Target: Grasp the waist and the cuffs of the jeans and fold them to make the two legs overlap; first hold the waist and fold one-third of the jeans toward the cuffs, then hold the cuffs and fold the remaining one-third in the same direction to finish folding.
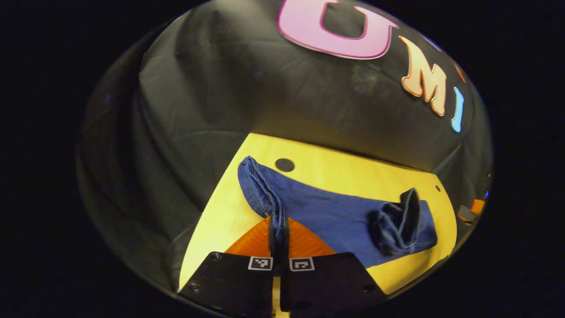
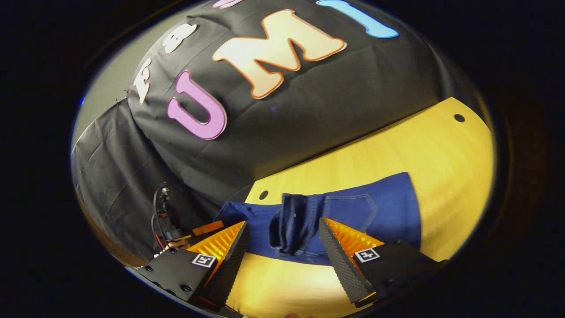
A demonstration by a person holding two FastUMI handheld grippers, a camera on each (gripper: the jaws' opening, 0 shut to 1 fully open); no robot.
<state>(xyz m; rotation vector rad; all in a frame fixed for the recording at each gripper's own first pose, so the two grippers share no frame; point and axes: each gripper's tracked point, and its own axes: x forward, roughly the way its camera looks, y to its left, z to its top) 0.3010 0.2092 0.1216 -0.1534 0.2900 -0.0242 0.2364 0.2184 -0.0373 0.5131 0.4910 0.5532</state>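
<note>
Meanwhile, the left tool [image 1: 279, 229] pinches one end of the jeans [image 1: 335, 212] lying on the yellow surface [image 1: 220, 221], ready to fold; the right tool [image 2: 282, 240] hovers wide over the bunched middle.

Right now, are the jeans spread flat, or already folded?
Partly folded. The jeans lie as one narrow strip on the table, one end bunched up, the other end pinched by the left gripper.

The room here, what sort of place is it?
Probably a recording booth, not a home: black cloth walls off a bare yellow wooden table. Jeans lie on it. The left gripper pinches them; the right gripper is open.
</note>
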